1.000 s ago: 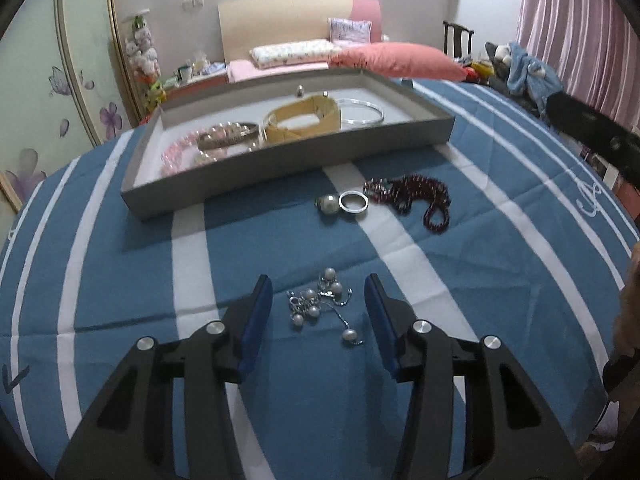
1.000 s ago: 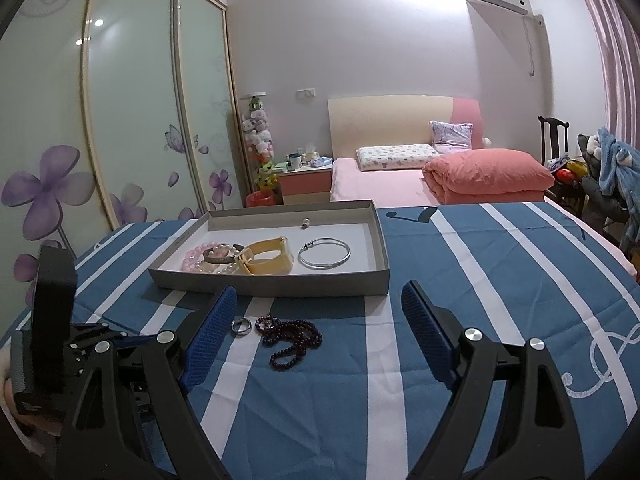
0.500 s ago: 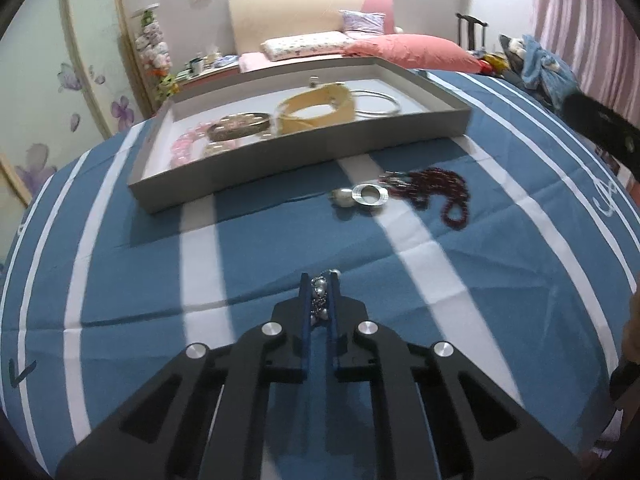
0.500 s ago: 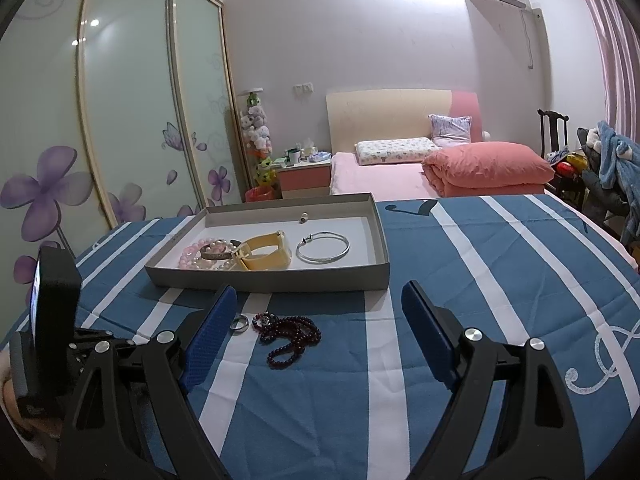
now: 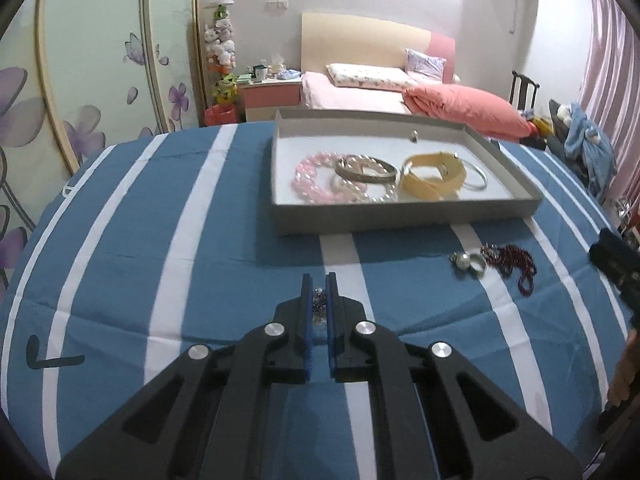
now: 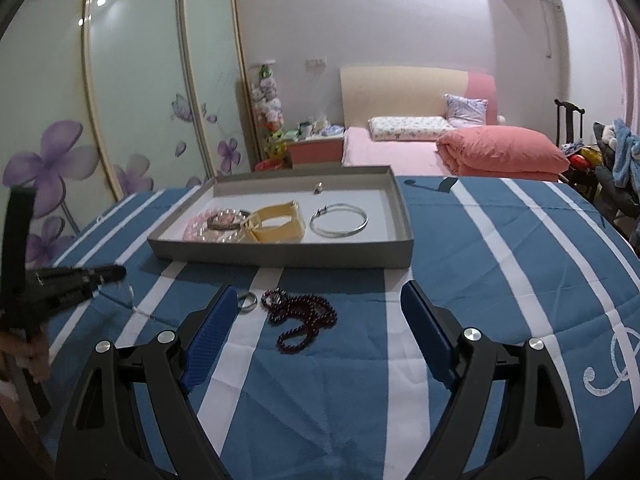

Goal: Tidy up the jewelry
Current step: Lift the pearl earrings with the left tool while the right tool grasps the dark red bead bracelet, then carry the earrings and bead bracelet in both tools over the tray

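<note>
My left gripper (image 5: 319, 282) is shut on a silver pearl jewelry piece (image 5: 319, 303) and holds it above the blue striped cloth, short of the grey tray (image 5: 404, 220). The tray holds a pink bead bracelet (image 5: 310, 178), a metal bangle (image 5: 366, 169), a yellow band (image 5: 434, 176) and a thin silver hoop (image 6: 339, 221). A silver ring (image 6: 247, 301) and a dark red bead necklace (image 6: 304, 316) lie on the cloth before the tray. My right gripper (image 6: 316, 306) is open and empty, just above the necklace.
A pearl piece (image 5: 460, 260) lies beside the ring. The left gripper also shows at the left edge of the right wrist view (image 6: 116, 272). A bed, a nightstand and sliding wardrobe doors stand beyond the table.
My left gripper closed on the pearl piece, lifted it off the cloth and swung left, so the tray now sits ahead and right. The right gripper drifted slightly forward toward the necklace.
</note>
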